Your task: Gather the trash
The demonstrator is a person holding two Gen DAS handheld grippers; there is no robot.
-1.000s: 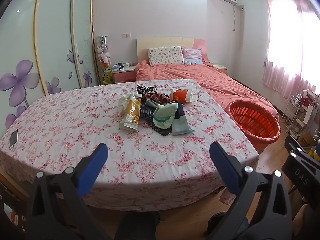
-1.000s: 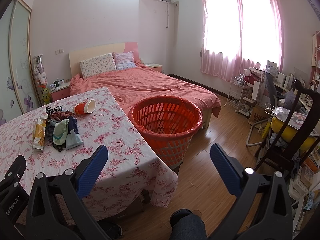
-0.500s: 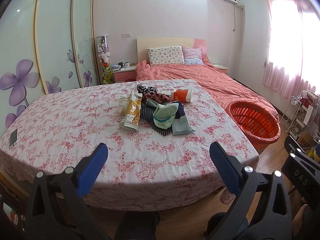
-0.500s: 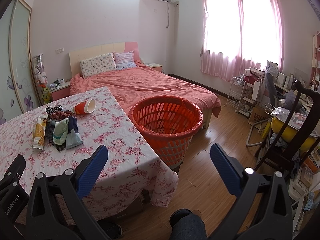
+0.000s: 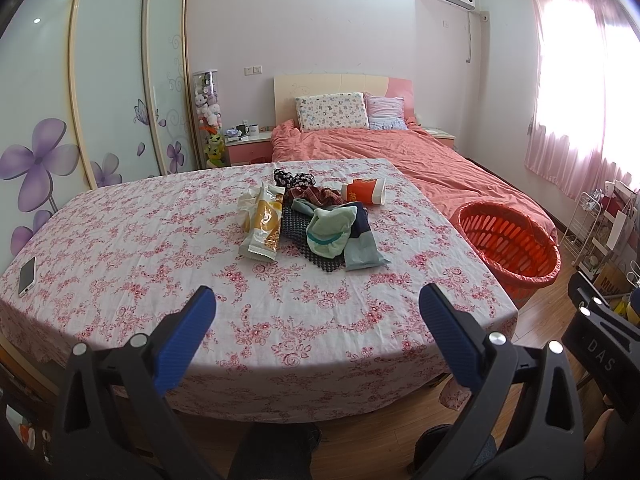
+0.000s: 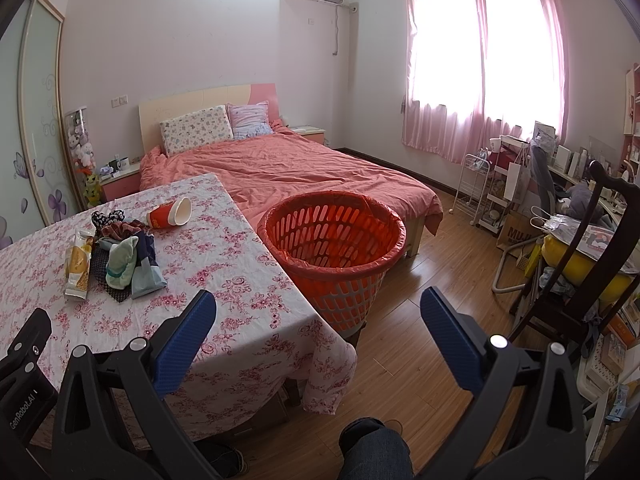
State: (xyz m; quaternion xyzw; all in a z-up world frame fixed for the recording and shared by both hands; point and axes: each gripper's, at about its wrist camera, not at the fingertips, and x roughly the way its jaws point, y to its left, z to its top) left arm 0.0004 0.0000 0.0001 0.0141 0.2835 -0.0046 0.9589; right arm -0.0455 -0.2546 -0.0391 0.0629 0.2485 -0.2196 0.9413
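Both claws hang spread wide and empty, the left gripper (image 5: 316,312) over the near edge of the table (image 5: 160,240), the right gripper (image 6: 318,314) off its near right corner. Their blue pads are ribbed. On the flowered cloth, toward the far edge, lies a heap: a crinkly yellow snack wrapper (image 5: 262,226), a tipped red paper cup (image 5: 363,191), soft socks (image 5: 332,230). The round, slotted orange basket (image 6: 334,240) stands on the wood floor beside the table's right edge.

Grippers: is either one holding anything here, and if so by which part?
Nothing is held. The left gripper and the right gripper are both open and empty, short of the trash on the table.
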